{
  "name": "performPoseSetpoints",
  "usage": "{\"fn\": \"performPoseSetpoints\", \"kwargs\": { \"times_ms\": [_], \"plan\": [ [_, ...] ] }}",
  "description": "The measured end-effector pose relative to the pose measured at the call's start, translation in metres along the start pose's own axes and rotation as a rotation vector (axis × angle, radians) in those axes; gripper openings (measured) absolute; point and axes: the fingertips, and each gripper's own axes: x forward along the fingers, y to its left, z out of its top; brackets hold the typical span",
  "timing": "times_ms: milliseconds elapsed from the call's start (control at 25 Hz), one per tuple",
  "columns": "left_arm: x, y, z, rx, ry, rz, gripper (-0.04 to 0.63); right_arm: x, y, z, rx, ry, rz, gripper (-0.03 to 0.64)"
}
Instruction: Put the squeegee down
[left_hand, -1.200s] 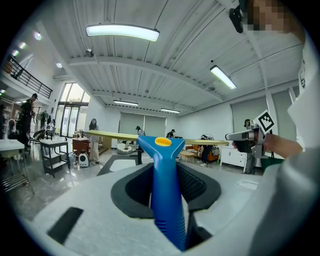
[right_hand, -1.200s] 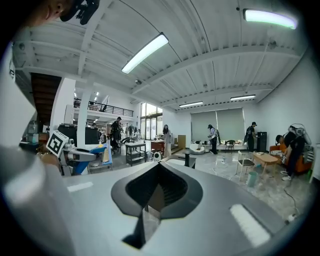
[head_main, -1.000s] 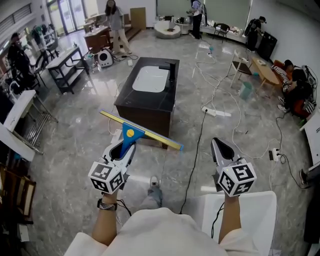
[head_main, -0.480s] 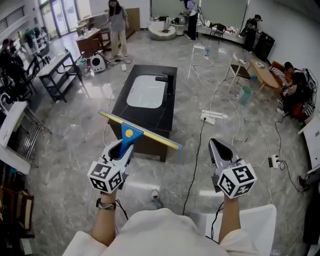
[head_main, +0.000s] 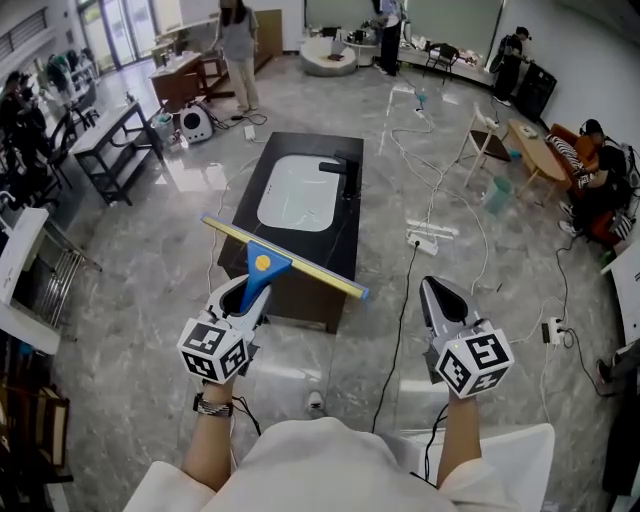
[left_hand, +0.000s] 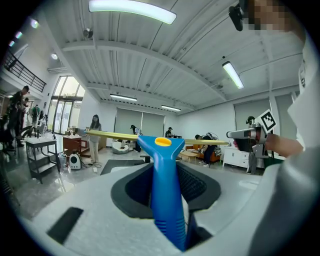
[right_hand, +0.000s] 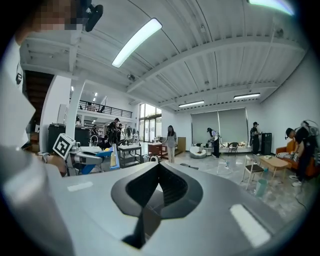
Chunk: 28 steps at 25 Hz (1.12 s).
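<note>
The left tool (head_main: 245, 297) clamps the squeegee (head_main: 262, 266) by its blue handle, blade running 10 to 4 o'clock; the counter (head_main: 343, 228) lies at 12, nearer this hand. The right tool (head_main: 436, 296) is closed, empty.

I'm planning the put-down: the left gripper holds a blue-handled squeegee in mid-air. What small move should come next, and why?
Probably carry the left gripper forward toward the black countertop with the white basin. The blue-handled squeegee with the yellow blade is clamped between its jaws in mid-air, seemingly short of the counter's near edge, so releasing here would likely drop it.
</note>
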Motion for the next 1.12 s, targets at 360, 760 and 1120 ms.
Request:
{"fn": "performPoseSetpoints", "kwargs": {
  "times_ms": [360, 760, 1120],
  "plan": [
    [0.053, 0.038, -0.012, 0.002, 0.047, -0.055, 0.133, 0.059, -0.017, -0.016, 0.039, 0.064, -0.007, 0.006],
    [0.128, 0.057, -0.041, 0.057, 0.161, -0.212, 0.135, 0.097, -0.038, -0.041, 0.016, 0.13, -0.062, 0.006],
    [0.207, 0.061, -0.097, 0.143, 0.351, -0.335, 0.134, 0.129, -0.088, -0.076, 0.068, 0.196, -0.088, 0.006]
  ]
}}
